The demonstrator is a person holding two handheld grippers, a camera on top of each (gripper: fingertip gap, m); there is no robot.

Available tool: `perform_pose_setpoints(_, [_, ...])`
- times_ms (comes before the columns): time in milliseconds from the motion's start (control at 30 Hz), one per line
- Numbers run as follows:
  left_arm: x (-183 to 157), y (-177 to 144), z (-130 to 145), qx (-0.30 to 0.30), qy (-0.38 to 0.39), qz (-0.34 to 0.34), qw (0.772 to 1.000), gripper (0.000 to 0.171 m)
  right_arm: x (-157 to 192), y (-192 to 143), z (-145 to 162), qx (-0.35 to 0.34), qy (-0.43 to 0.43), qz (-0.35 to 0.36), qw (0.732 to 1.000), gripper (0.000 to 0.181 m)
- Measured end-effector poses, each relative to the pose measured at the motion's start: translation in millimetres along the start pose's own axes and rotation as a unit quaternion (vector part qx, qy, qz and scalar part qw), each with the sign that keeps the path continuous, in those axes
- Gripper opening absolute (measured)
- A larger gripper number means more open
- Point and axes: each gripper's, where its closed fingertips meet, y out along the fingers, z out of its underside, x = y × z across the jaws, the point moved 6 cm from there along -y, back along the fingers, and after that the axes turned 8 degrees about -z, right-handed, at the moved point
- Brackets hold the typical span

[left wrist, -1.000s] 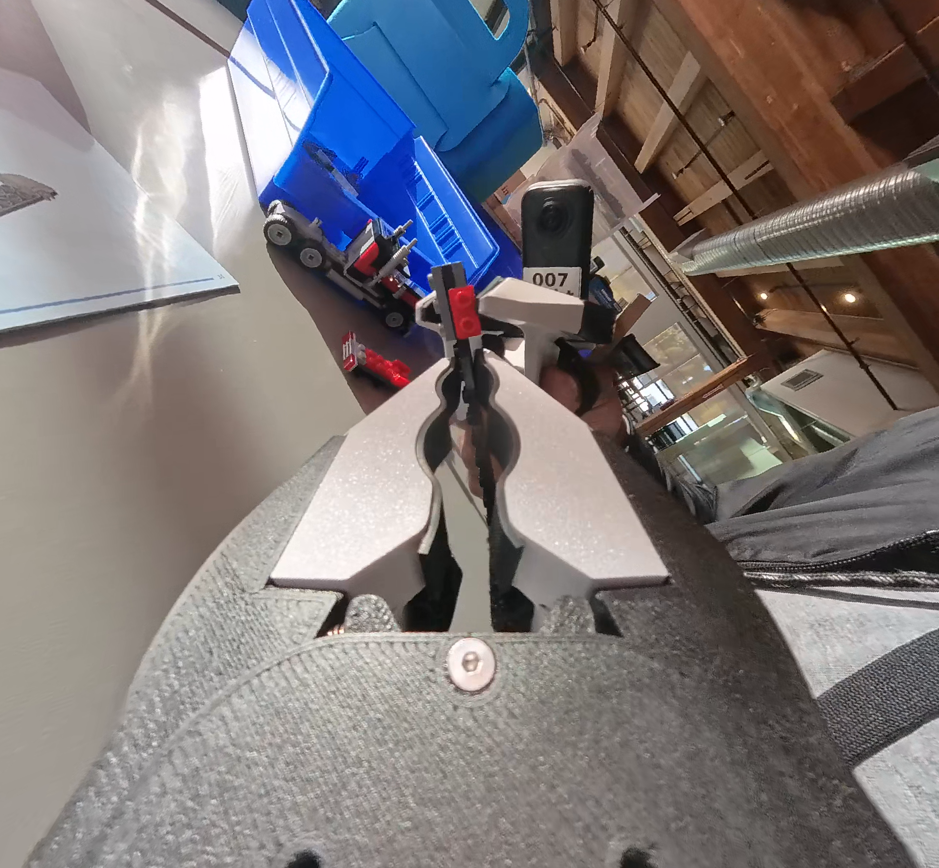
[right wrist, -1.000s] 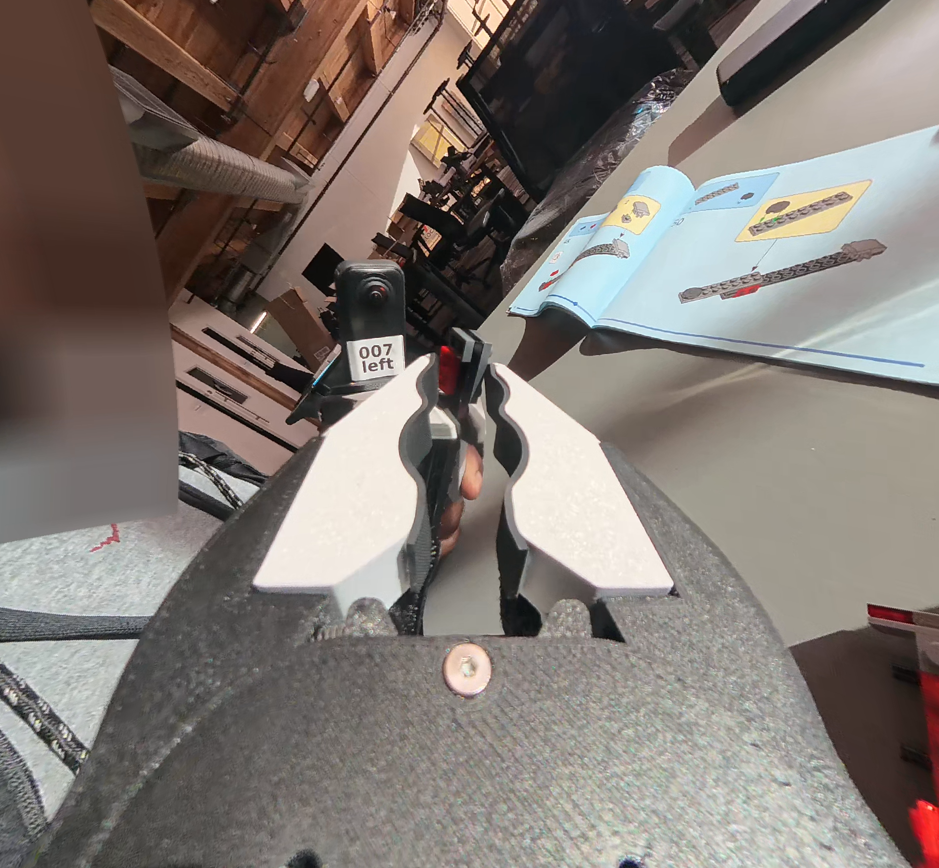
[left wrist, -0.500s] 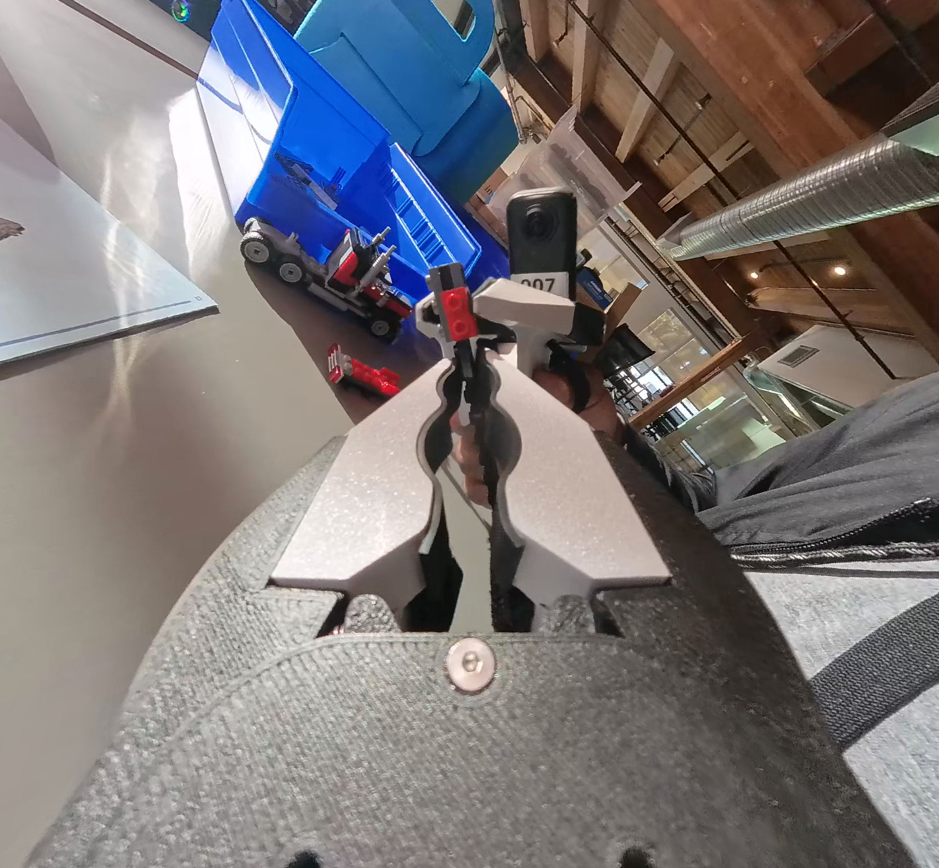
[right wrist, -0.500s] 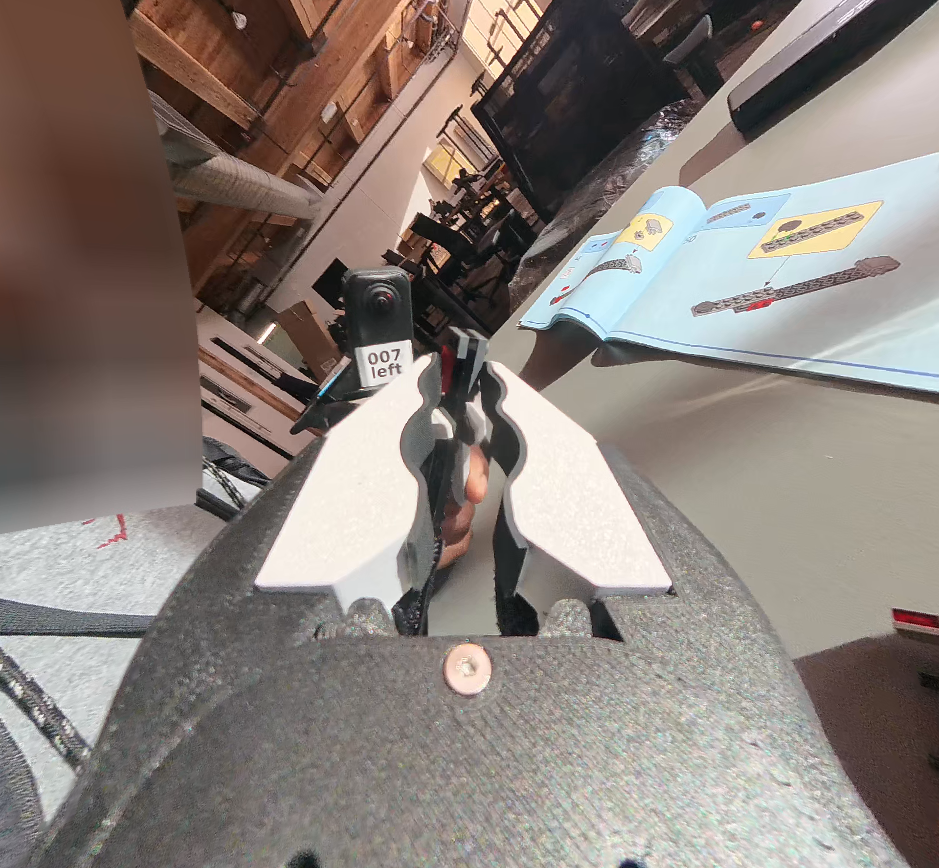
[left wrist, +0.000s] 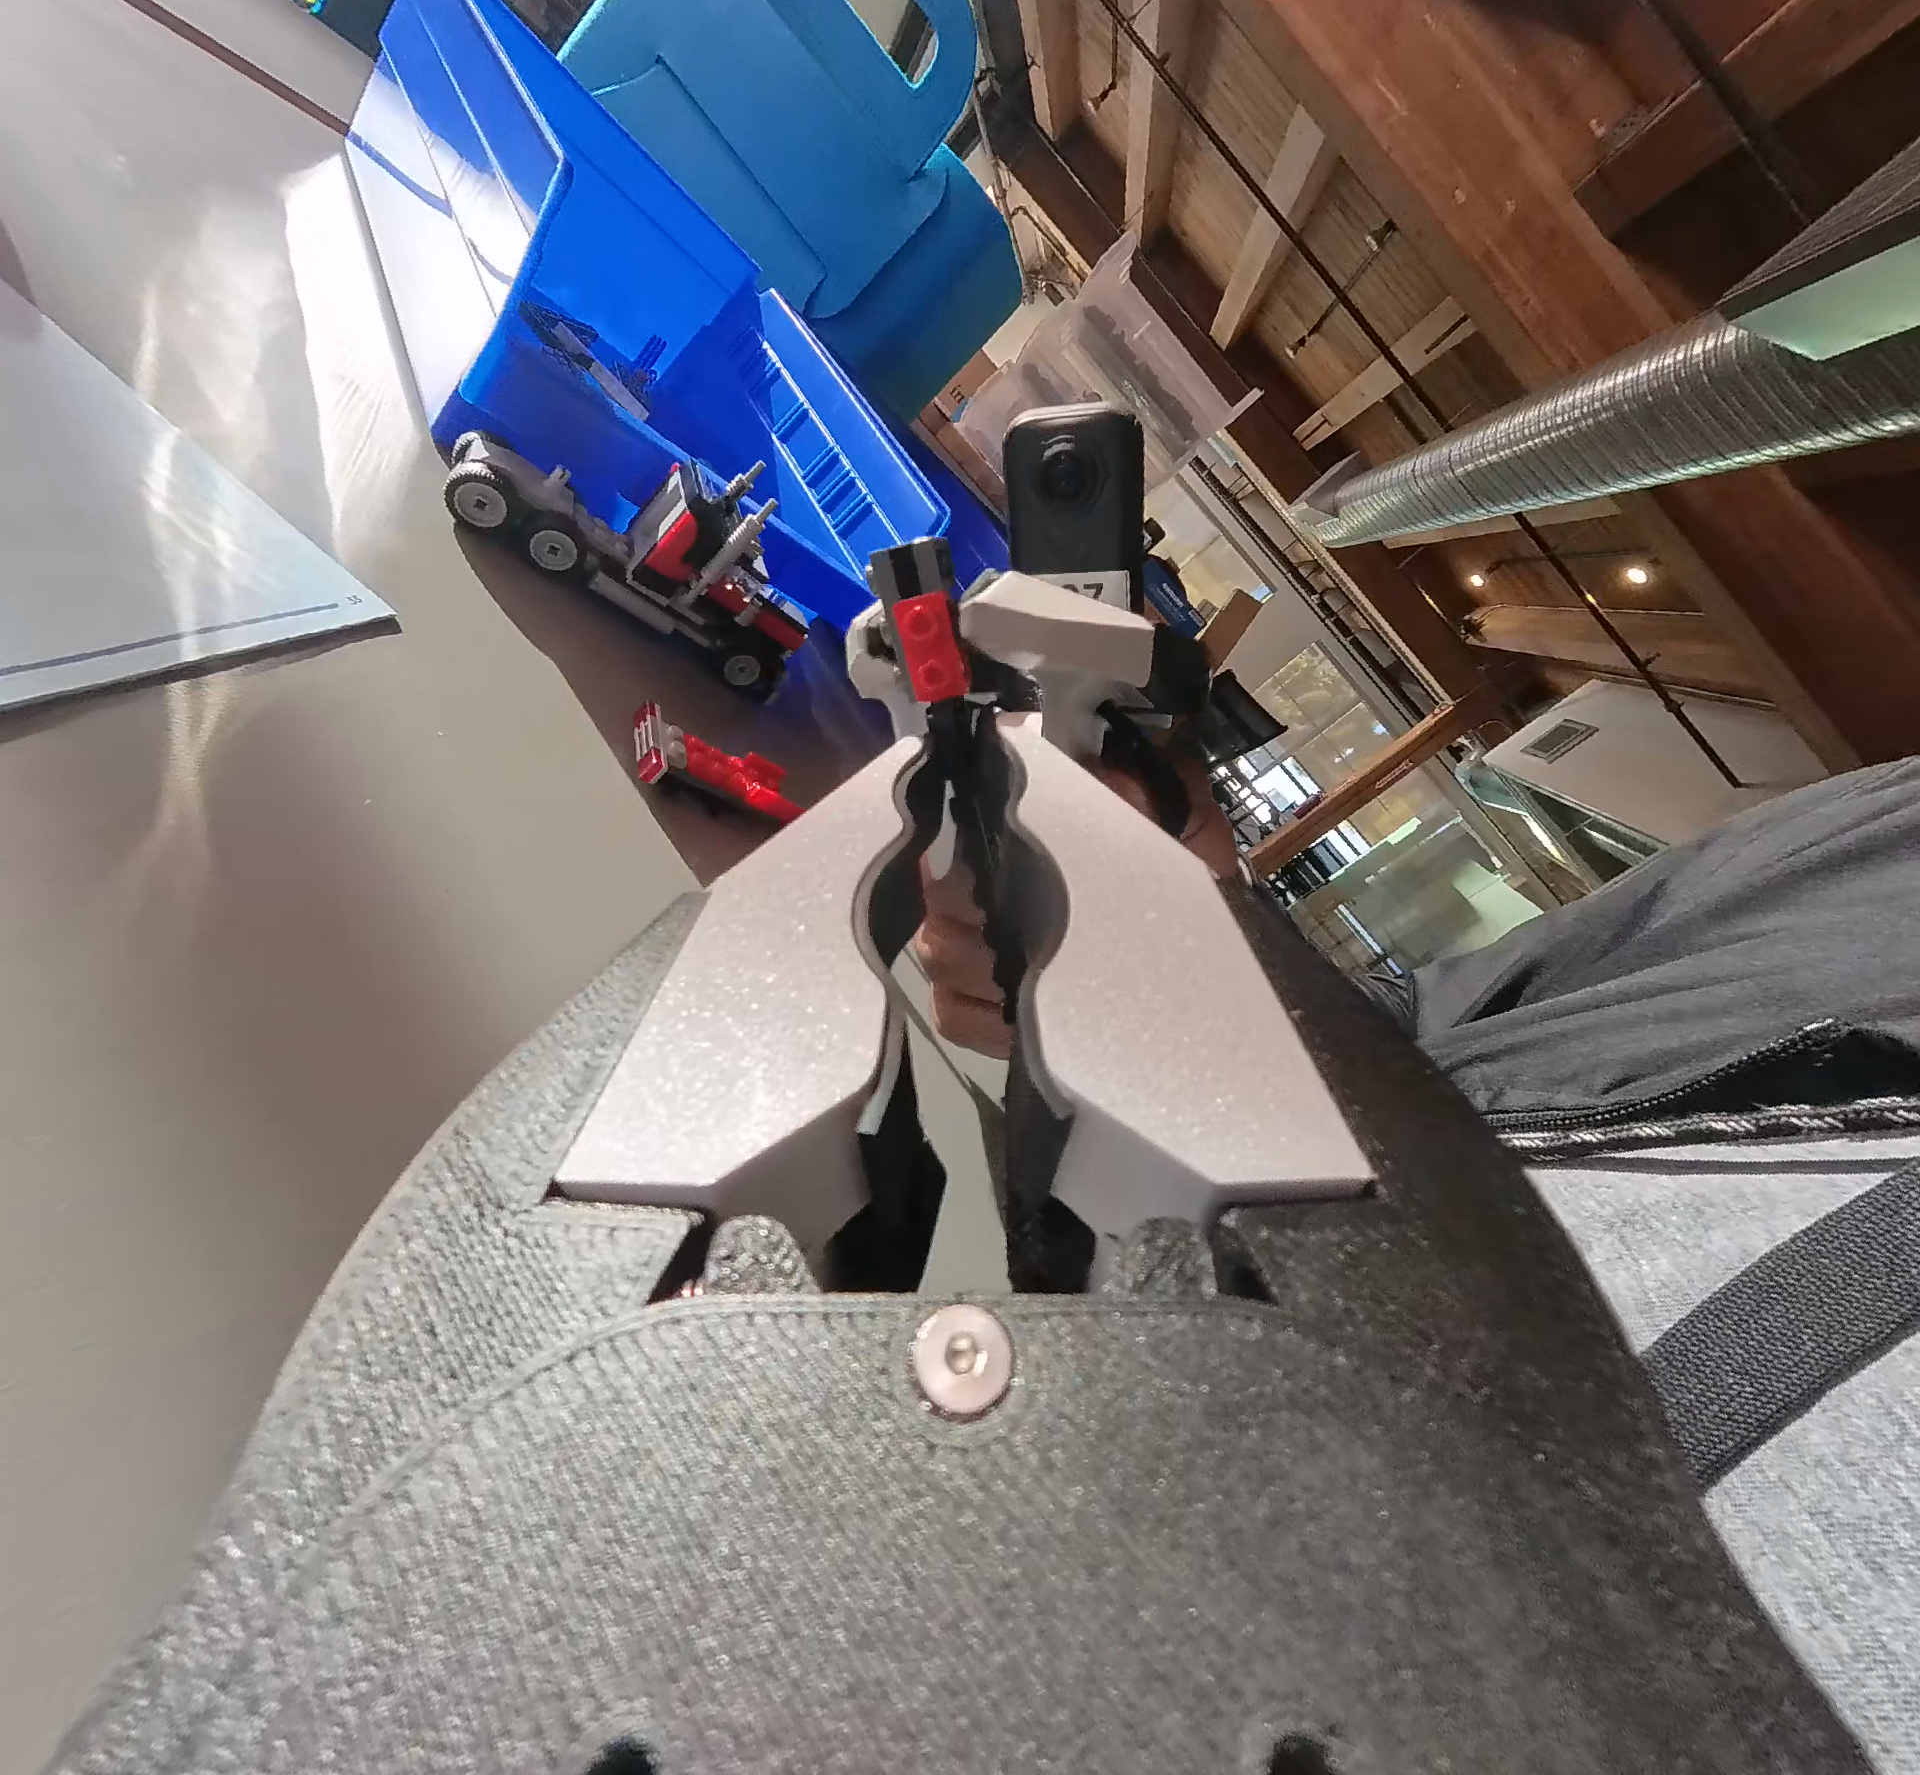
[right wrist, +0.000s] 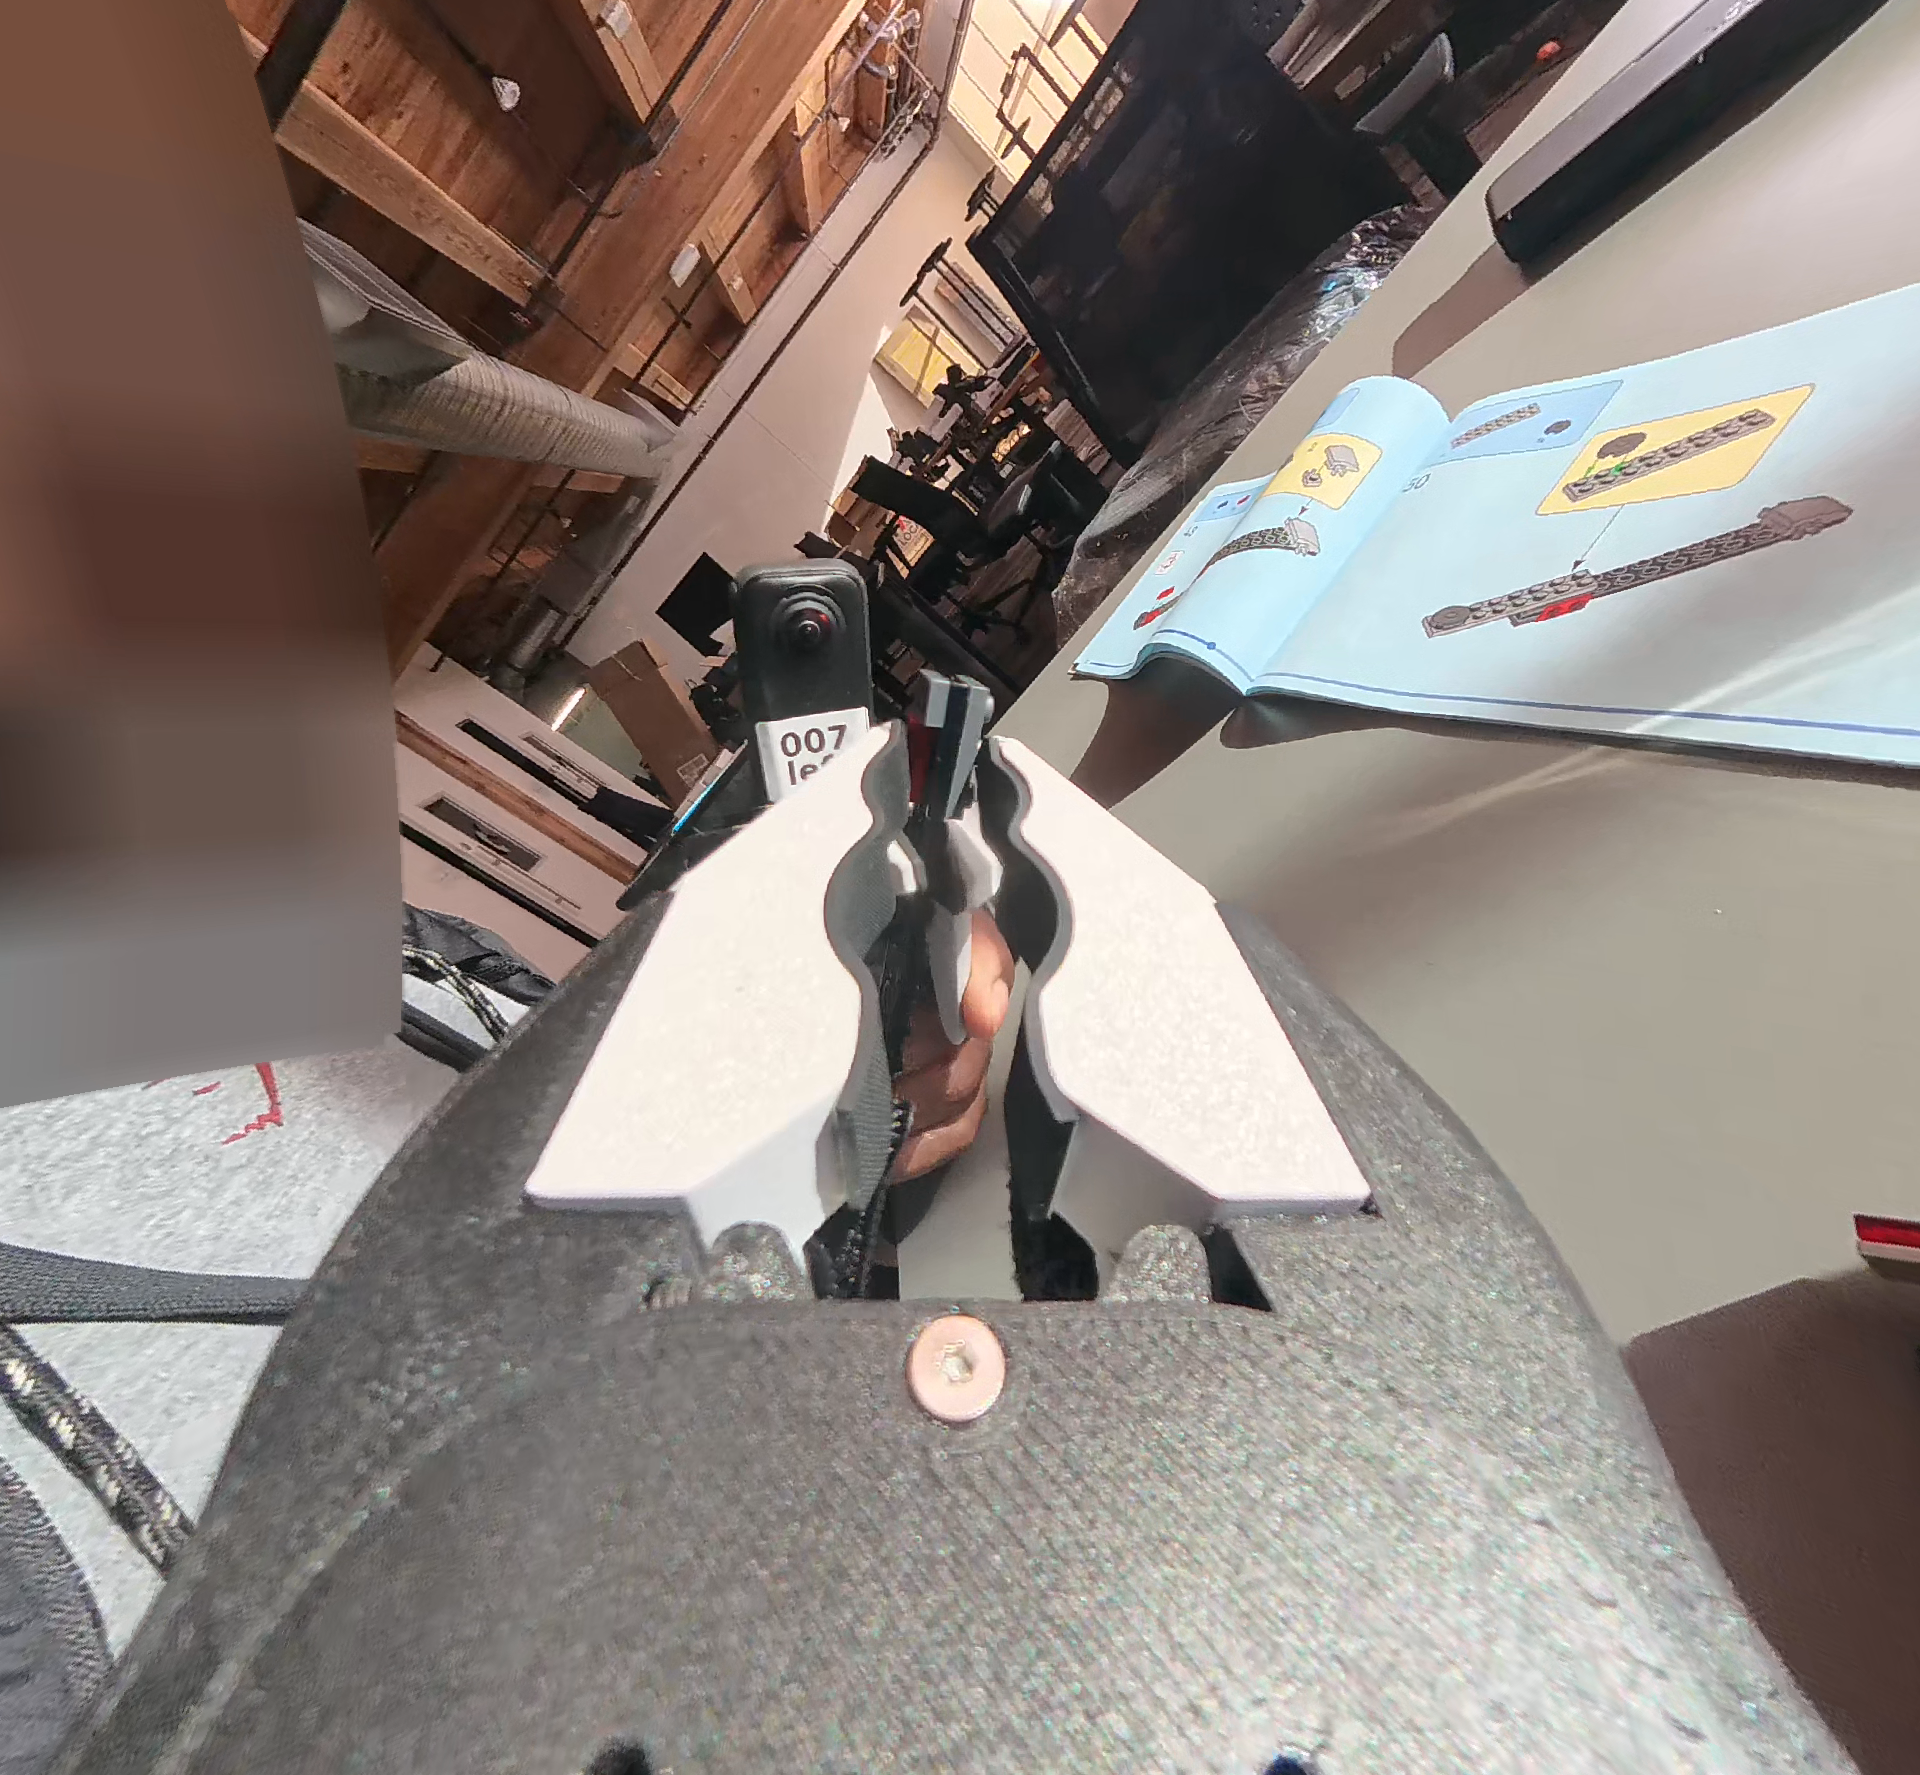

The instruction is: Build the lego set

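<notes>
Your left gripper (left wrist: 951, 723) is clamped tight on a small lego assembly (left wrist: 920, 629): a black strip pinched between the fingertips, with a red two-stud brick and a grey-black piece sticking out above the tips. It is lifted off the table (left wrist: 260, 894), in the air in front of you.

Your right gripper (right wrist: 945, 759) faces the left one and closes on the same assembly (right wrist: 951, 723) from the opposite side. Its fingertips sit against the grey, black and red edges of the piece. In the left wrist view the right gripper (left wrist: 914, 655) shows as grey fingers wrapped round the red brick, with its black camera (left wrist: 1073, 499) just behind. In the right wrist view the left gripper's camera (right wrist: 800, 645) stands just left of the piece. So both tools grip one part, tip to tip.

On the table, the part-built red and black lego truck (left wrist: 623, 546) stands next to the blue bin (left wrist: 582, 271). A loose red lego piece (left wrist: 707, 759) lies near the truck, closer to you. A lighter blue carrier with a handle (left wrist: 831, 63) is behind the bin.

The open instruction booklet (right wrist: 1558, 582) lies flat on the table to the right in the right wrist view; its corner (left wrist: 156, 530) shows at left in the left wrist view. A dark flat bar (right wrist: 1714, 63) lies beyond the booklet.
</notes>
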Motion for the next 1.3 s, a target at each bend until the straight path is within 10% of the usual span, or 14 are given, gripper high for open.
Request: perform_pose_setpoints(1300, [0.5, -0.8, -0.7, -0.006, 0.026, -0.020, 0.999, 0.006, 2.7, -3.1, 1.6, -0.008, 0.010, -0.019, 1.000, 0.030])
